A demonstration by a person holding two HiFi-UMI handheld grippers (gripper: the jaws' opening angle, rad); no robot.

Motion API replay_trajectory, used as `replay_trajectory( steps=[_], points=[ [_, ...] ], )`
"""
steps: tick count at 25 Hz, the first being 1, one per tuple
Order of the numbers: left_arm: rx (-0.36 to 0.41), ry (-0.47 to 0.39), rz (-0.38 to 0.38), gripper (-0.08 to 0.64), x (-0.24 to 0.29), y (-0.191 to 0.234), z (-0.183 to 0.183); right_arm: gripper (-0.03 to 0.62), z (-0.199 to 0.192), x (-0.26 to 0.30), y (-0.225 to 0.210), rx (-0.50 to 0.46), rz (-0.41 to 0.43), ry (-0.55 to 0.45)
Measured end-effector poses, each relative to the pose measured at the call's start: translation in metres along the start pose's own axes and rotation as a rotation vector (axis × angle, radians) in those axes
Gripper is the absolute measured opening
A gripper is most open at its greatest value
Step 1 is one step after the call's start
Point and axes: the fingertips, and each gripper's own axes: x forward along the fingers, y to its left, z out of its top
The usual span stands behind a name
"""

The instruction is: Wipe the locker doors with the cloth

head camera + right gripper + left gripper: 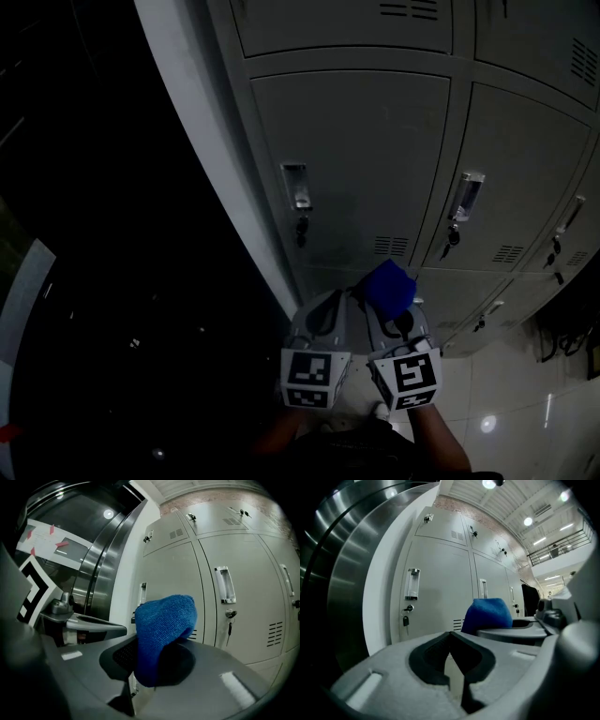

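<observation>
A bank of grey locker doors [356,159] fills the head view, each with a handle [296,186] and a hanging key. My right gripper [401,323] is shut on a bunched blue cloth [388,286], which sticks out past its jaws [164,634] a short way from the lower doors. My left gripper [323,323] hangs right beside it, jaws closed together with nothing between them [457,667]. From the left gripper view the blue cloth [487,613] shows to the right, in front of the locker doors [440,592].
A white pillar edge [216,169] borders the lockers on the left, with a dark steel panel [342,573] beyond it. Pale tiled floor [506,403] lies at the lower right. Dark cables [562,333] hang at the right edge.
</observation>
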Motion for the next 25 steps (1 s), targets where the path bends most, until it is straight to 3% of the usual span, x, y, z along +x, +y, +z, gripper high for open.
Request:
replay_trajectory(
  steps=[4,11,25],
  points=[
    [0.006,-0.006,0.004,0.005,-0.022,0.004,-0.002,0.071,-0.001,-0.008,0.021,0.039,0.006,0.016],
    [0.007,0.006,-0.014,0.005,-0.048,0.006,-0.013,0.067,0.003,-0.015,0.052,0.009,-0.011,0.029],
    [0.014,-0.020,-0.069,0.005,-0.069,0.006,-0.017,0.067,-0.001,-0.025,0.073,-0.006,-0.057,0.037]
  ],
)
